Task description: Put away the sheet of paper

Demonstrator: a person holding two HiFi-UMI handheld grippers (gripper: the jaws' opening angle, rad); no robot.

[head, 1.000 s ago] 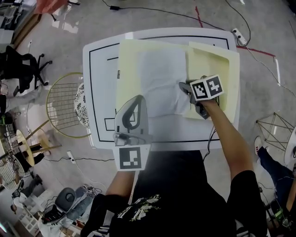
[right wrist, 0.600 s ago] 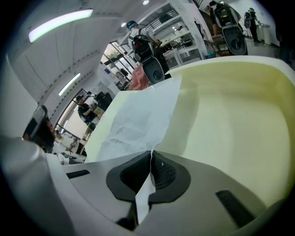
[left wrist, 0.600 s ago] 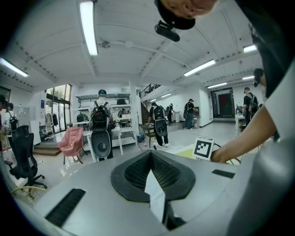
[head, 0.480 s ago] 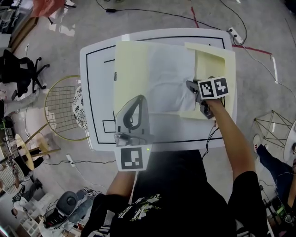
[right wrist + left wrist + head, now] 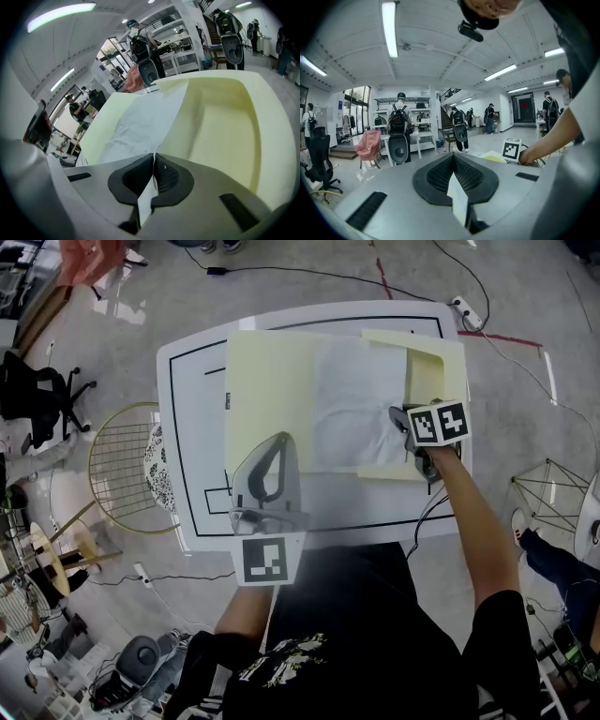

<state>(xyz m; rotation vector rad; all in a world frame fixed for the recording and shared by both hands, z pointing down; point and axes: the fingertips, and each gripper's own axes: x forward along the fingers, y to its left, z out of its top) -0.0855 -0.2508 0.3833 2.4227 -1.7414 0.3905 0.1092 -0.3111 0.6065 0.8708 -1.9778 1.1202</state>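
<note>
We see a white table point(image 5: 187, 437) with a black line drawn round its edge, and a pale yellow folder point(image 5: 267, 381) lies open across most of it. The sheet of paper point(image 5: 356, 409), white and somewhat creased, lies on the folder, right of its middle, with its right edge reaching the folder's right half. The right gripper point(image 5: 395, 415) comes in low from the right side of the table. In the right gripper view its jaws are pressed together on the near edge of the sheet of paper point(image 5: 140, 119), and the yellow folder point(image 5: 220, 117) spreads out beyond and to the right of them. The left gripper point(image 5: 277, 440) is held above the near edge of the table, left of the sheet and well apart from it. In the left gripper view it points out into the room, and its jaws are pressed together with nothing between them. A gold wire chair point(image 5: 127, 460) stands on the floor just left of the table.
</note>
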